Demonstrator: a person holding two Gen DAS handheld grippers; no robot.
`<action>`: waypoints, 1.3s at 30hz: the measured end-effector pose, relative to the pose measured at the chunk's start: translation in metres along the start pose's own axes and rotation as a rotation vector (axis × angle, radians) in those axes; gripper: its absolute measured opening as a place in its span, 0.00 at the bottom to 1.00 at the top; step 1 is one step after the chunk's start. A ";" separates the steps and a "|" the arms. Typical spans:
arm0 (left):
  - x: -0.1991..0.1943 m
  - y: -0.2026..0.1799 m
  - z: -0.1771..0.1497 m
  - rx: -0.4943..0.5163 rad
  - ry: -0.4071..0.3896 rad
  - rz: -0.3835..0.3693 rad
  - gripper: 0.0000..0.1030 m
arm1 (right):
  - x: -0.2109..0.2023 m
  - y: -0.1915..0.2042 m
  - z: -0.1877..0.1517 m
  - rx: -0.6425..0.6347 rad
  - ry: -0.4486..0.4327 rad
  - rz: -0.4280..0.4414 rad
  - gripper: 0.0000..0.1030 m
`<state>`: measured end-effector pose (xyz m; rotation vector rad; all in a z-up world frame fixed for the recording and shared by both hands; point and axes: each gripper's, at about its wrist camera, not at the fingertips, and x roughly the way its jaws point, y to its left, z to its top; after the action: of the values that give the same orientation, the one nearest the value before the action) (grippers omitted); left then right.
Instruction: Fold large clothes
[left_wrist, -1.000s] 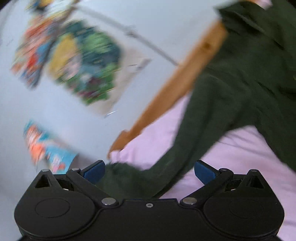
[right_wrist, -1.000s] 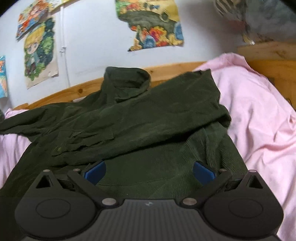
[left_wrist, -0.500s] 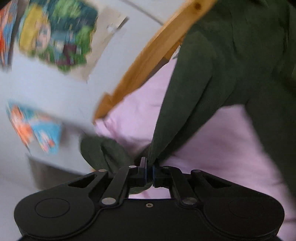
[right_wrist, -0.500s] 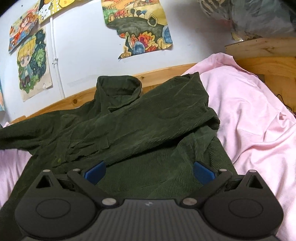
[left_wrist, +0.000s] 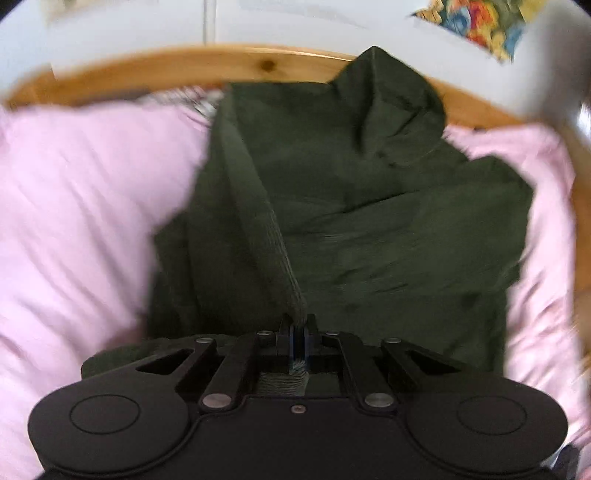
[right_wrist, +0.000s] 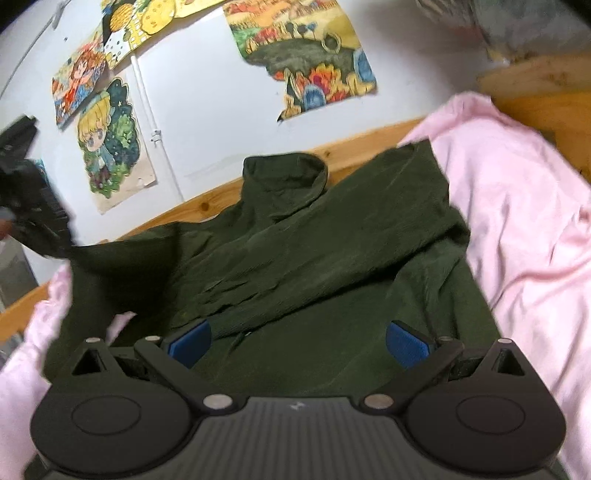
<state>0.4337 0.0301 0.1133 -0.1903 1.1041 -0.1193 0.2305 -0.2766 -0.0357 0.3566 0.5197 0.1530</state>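
left tool (left_wrist: 297, 334): pressed together, pinching a ribbed strip of the dark green garment (left_wrist: 369, 221); the strip runs taut from the pads up toward the collar
left wrist view only: pinched cloth seen close; pink sheet (left_wrist: 81, 206) both sides of garment; blurred
garment: spread on the bed, collar (right_wrist: 286, 175) at the wooden bed rail (right_wrist: 207, 206), one sleeve folded across the chest
right wrist view only: left tool (right_wrist: 26, 206) seen from outside at far left, raised, cloth hanging from it; posters (right_wrist: 110, 144) on white wall
right tool (right_wrist: 297, 341): spread wide, blue pads (right_wrist: 188, 341) apart, nothing between, hovering over garment's lower part
pink sheet, right: bunched beside garment
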 end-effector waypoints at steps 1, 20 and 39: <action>0.005 -0.006 0.000 -0.010 0.002 -0.015 0.08 | -0.002 -0.001 -0.001 0.018 0.009 0.012 1.00; -0.034 0.097 -0.057 0.024 -0.147 0.131 0.81 | 0.011 0.078 -0.044 -0.220 0.198 0.216 1.00; -0.051 0.178 -0.115 -0.091 -0.259 0.254 0.95 | 0.061 0.197 -0.058 -0.627 0.053 0.210 0.15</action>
<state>0.3087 0.2029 0.0698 -0.1403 0.8677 0.1789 0.2429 -0.0627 -0.0371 -0.2084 0.4599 0.5147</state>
